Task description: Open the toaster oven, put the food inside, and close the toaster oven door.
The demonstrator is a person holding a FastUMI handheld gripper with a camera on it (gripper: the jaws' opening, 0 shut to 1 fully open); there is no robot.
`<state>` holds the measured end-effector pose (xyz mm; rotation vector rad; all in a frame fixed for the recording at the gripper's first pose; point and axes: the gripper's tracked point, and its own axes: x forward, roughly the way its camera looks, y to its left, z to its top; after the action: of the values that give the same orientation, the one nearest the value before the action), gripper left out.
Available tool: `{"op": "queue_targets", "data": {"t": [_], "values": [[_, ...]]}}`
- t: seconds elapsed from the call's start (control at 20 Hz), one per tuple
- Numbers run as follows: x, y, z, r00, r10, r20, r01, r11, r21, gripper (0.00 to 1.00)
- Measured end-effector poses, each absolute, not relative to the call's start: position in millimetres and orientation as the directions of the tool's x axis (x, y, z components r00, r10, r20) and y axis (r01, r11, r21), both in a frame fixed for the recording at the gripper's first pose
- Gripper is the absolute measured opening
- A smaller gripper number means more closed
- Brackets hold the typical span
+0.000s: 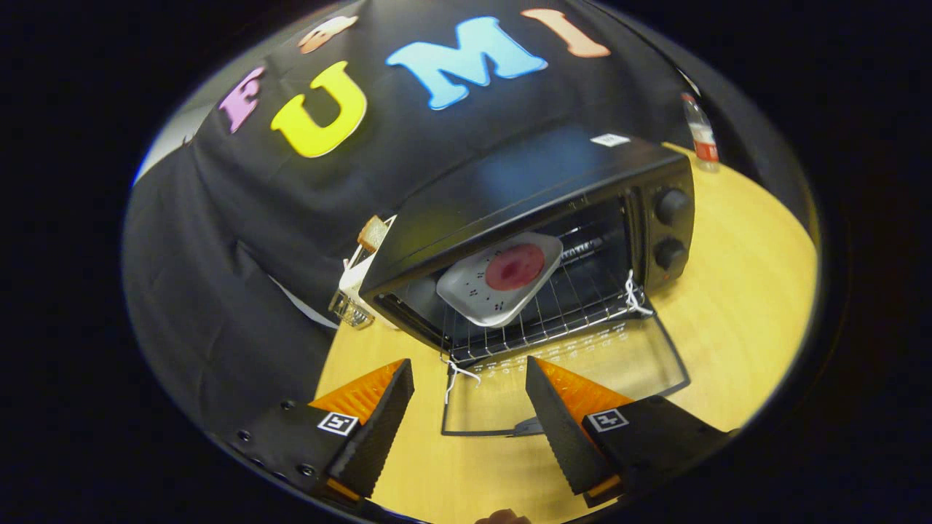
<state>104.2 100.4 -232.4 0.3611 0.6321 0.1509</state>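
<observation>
Gripper view: fingers (470, 407) spread wide apart, clamped on nothing, hovering above the wooden counter (735, 291) over the near edge of the toaster oven's glass door (568, 378), folded down flat and fully open. Just beyond, black toaster oven (524, 196) tilted in view, two knobs (671, 229) on its right panel, white tray (502, 280) with a round red piece of food (515, 266) resting on the wire rack (561, 313) inside the cavity. Behind the oven's left side, a slice of toast (373, 233) on a clear stand; far off past its right side, a plastic bottle (701, 131) standing on the counter.
</observation>
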Motion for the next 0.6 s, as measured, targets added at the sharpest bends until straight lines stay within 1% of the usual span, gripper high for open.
{"op": "queue_targets", "data": {"t": [0.1, 0.25, 0.4, 0.5, 0.6], "values": [[98, 99, -230, 0.804, 0.228, -0.549, -0.069, 0.953, 0.294, 0.98], [87, 91, -235, 0.802, 0.167, -0.573, -0.084, 0.982, 0.169, 0.98], [69, 81, -254, 0.766, 0.098, -0.635, -0.086, 0.995, 0.050, 0.98], [60, 76, -268, 0.749, 0.059, -0.660, -0.077, 0.997, 0.002, 0.99], [49, 74, -286, 0.702, 0.032, -0.711, -0.072, 0.997, -0.026, 0.98]]}}
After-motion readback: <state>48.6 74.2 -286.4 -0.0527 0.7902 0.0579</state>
